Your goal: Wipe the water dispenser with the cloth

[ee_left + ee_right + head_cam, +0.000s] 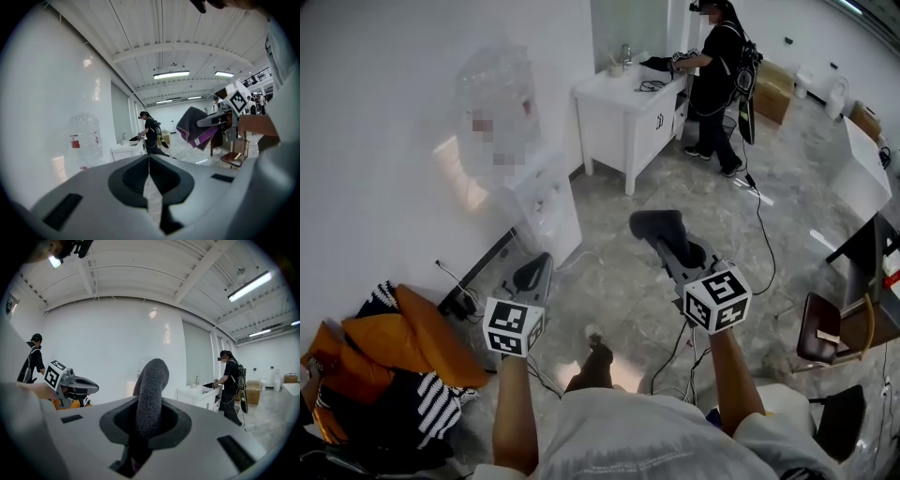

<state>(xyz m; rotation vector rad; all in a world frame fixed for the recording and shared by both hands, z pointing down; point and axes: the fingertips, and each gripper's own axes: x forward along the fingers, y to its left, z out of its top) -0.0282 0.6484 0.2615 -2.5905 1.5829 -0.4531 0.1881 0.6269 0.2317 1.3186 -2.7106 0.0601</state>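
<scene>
Cloth (656, 225) is clamped in the right tongs (677, 251), bunched and raised, probably so that a padded fold meets the water dispenser (548, 202). The dispenser stands apart from it against the white wall (384, 141) at far left, with a bottle (492, 89) on top. Left tongs (536, 274) are pressed together with nothing between them, low and clear. Grey stone floor (619, 281) spreads below. A person (717, 75) works at a far white cabinet (628, 117).

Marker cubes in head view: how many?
2. Left cube on the left gripper, beside the orange clothing; right cube on the right gripper, whose jaws hold the dark cloth. None appear hidden.
</scene>
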